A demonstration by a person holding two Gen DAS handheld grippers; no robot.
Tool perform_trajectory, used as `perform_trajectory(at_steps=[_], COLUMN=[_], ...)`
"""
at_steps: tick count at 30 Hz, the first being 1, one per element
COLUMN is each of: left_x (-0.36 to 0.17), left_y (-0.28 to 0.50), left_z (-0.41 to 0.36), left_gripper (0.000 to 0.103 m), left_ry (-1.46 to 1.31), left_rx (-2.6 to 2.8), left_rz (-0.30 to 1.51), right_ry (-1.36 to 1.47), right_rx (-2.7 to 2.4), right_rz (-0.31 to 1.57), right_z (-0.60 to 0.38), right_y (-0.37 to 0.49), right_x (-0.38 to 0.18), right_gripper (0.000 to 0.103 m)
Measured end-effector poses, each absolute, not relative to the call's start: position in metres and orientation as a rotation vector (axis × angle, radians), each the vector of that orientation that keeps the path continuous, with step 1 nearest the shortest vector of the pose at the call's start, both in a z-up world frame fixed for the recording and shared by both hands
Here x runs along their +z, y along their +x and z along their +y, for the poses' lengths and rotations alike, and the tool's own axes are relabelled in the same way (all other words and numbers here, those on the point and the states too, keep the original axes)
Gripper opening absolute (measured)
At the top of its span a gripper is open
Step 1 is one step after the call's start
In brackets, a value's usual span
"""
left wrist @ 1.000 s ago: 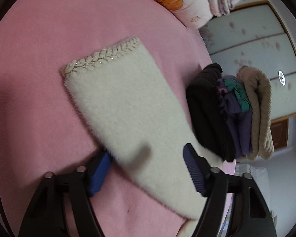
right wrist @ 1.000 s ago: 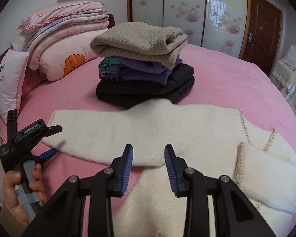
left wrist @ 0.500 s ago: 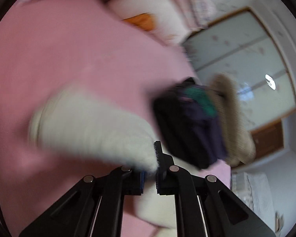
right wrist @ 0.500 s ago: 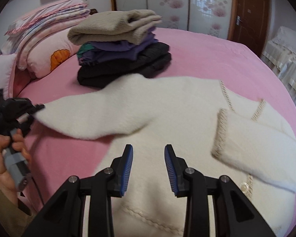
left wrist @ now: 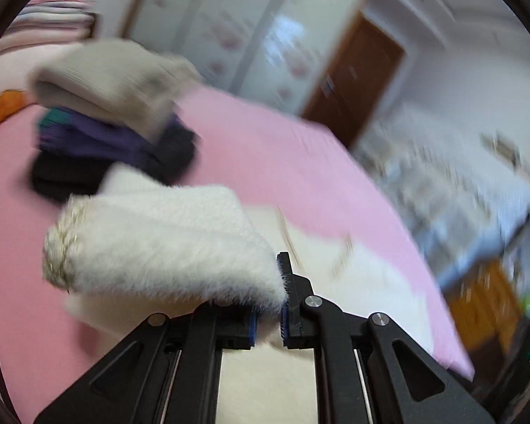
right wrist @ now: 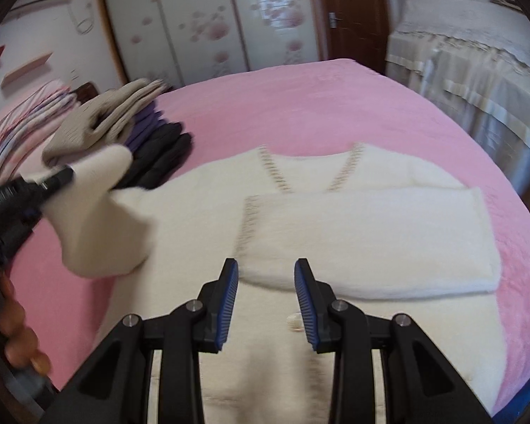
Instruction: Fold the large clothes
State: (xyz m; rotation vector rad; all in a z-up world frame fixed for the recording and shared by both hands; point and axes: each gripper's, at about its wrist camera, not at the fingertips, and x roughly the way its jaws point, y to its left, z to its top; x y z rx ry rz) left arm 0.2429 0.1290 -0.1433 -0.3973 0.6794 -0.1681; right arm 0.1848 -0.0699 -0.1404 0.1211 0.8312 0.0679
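Observation:
A fluffy white cardigan [right wrist: 335, 233] lies flat on the pink bed [right wrist: 318, 106], one sleeve folded across its chest. My left gripper [left wrist: 270, 312] is shut on the other sleeve [left wrist: 159, 247], whose braided cuff hangs out to the left. In the right wrist view that sleeve [right wrist: 99, 219] is lifted off the bed at the left by the left gripper [right wrist: 62, 178]. My right gripper [right wrist: 266, 305] is open and empty, low over the cardigan's front below the folded sleeve.
A stack of folded clothes [right wrist: 130, 130], beige on purple on black, sits on the bed beyond the lifted sleeve and also shows in the left wrist view [left wrist: 109, 113]. Folded quilts [right wrist: 21, 123] lie far left. A covered piece of furniture [right wrist: 477, 67] stands right of the bed.
My left gripper closed on the outstretched sleeve and lifted it off the bed, swinging toward the cardigan's body. My right gripper stayed open and moved over the cardigan's front.

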Motion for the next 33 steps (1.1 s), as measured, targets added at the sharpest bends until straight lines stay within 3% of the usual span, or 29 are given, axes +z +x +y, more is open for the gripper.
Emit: perform_trajectory(at_steps=[2, 4, 6, 9, 16, 22, 33], left_x=[-0.164, -0.184, -0.199, -0.204, -0.184, -0.178, -0.216], left_y=[0.255, 0.251, 0.242, 0.230, 0.197, 0.164, 0.149], left_z=[0.094, 0.065, 0.046, 0.038, 0.077, 0.160, 0.224], left_gripper=[0.009, 0.020, 0.041, 0.056, 0.060, 0.070, 0.071], left_ry=[-0.336, -0.286, -0.262, -0.265, -0.374, -0.484, -0.565], left_rx=[-0.225, -0.259, -0.275, -0.291, -0.290, -0.102, 0.054], left_rz=[0.780, 0.859, 0.906, 0.896, 0.847, 0.771, 0.854], right_ry=[0.145, 0.173, 0.193, 0.213, 0.231, 0.218, 0.000], right_rx=[0.028, -0.006, -0.031, -0.048, 0.036, 0.190, 0.419], right_rz=[0.837, 0.848, 0.863, 0.876, 0.896, 0.890, 0.882], right_z=[-0.093, -0.114, -0.130, -0.143, -0.134, -0.101, -0.002], right_y=[0.184, 0.181, 0.179, 0.177, 0.178, 0.178, 0.182], right_x=[-0.145, -0.150, -0.155, -0.162, -0.167, -0.158, -0.147], right_gripper=[0.033, 0.033, 0.033, 0.033, 0.033, 0.033, 0.035])
